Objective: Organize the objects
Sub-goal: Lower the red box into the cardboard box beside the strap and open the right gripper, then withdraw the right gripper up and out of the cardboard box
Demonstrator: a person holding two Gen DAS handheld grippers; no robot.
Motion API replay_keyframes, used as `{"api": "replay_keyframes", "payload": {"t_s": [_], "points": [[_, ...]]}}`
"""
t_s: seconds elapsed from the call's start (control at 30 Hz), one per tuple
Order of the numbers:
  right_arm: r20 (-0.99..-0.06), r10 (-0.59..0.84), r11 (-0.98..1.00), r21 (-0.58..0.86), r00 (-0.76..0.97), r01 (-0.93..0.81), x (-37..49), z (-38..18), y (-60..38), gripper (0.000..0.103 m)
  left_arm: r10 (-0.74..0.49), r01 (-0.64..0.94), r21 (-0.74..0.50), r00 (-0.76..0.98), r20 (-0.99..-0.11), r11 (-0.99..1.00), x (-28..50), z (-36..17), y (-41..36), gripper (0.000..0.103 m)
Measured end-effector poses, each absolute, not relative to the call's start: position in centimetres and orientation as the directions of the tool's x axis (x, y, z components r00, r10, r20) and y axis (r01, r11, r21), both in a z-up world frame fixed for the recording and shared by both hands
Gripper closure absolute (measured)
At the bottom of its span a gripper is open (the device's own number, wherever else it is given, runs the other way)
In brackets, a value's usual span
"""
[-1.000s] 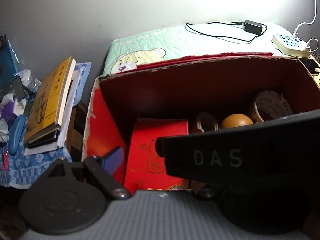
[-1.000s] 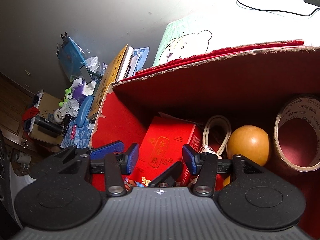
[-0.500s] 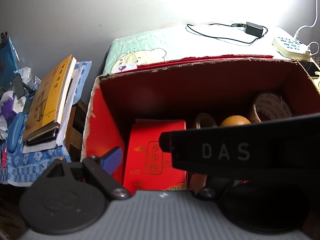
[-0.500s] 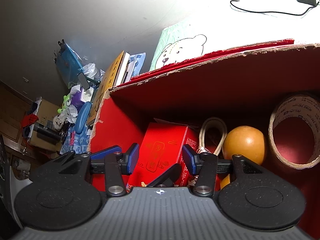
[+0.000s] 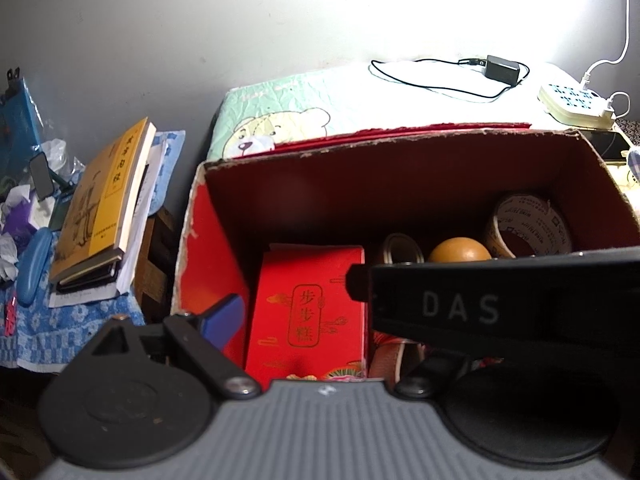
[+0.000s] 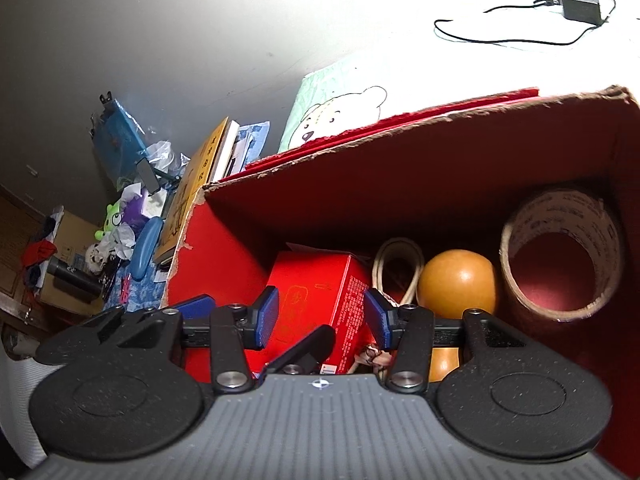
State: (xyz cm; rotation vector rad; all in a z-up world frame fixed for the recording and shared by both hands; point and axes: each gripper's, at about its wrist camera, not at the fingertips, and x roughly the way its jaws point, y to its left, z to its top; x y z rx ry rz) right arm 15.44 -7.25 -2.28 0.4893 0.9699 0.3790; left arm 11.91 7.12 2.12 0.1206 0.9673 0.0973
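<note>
Red box [image 6: 320, 300] sits upright at the left end of the cardboard box [image 6: 420, 168], next to an orange ball [image 6: 458, 280] and tape roll [image 6: 560, 256]. Right gripper [image 6: 322, 318] hangs open around it, not pinching; left gripper [image 5: 304, 320] is spread wide, empty.

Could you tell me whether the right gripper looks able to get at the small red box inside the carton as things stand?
Probably yes: the right gripper is open, and the small red box lies just beyond its pads, top uncovered.

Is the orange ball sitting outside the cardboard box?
No. The orange ball lies inside the cardboard box, between a white loop and the tape roll.
</note>
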Motion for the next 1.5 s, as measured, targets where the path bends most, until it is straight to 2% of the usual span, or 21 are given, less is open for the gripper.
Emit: {"api": "replay_keyframes", "payload": {"t_s": [0.33, 0.4, 0.57, 0.67, 0.9, 1.2, 1.5], "points": [[-0.64, 0.47, 0.84, 0.536, 0.608, -0.086, 11.9, 0.9, -10.3, 0.052, 0.129, -0.053, 0.121, 0.568, -0.813, 0.991, 9.8, 4.2, 8.2, 0.015], [-0.629, 0.466, 0.843, 0.53, 0.622, -0.095, 10.9, 1.7, -10.5, 0.052, 0.138, -0.059, 0.127, 0.58, -0.803, 0.99, 9.1, 5.0, 8.2, 0.009], [-0.61, 0.421, 0.876, 0.465, 0.671, -0.128, 8.2, 3.7, -9.9, 0.051, 0.143, -0.069, 0.127, 0.617, -0.774, 0.989, 7.0, 6.8, 7.6, 0.008], [-0.594, 0.38, 0.897, 0.424, 0.709, -0.126, 6.9, 4.7, -9.7, 0.045, 0.146, -0.078, 0.125, 0.633, -0.76, 0.989, 5.7, 7.7, 7.2, 0.006], [-0.576, 0.307, 0.926, 0.363, 0.758, -0.099, 4.5, 5.7, -10.2, 0.042, 0.13, -0.086, 0.098, 0.649, -0.75, 0.991, 3.1, 8.7, 6.3, 0.002], [-0.582, 0.24, 0.951, 0.302, 0.777, -0.068, 1.4, 5.8, -10.5, 0.041, 0.13, -0.083, 0.1, 0.616, -0.777, 0.992, 0.8, 7.6, 4.2, 0.002], [-0.64, 0.188, 0.961, 0.276, 0.745, -0.006, -0.5, 4.2, -11.4, 0.037, 0.135, -0.075, 0.112, 0.538, -0.832, 0.991, -0.1, 5.5, 2.6, 0.002]]}}
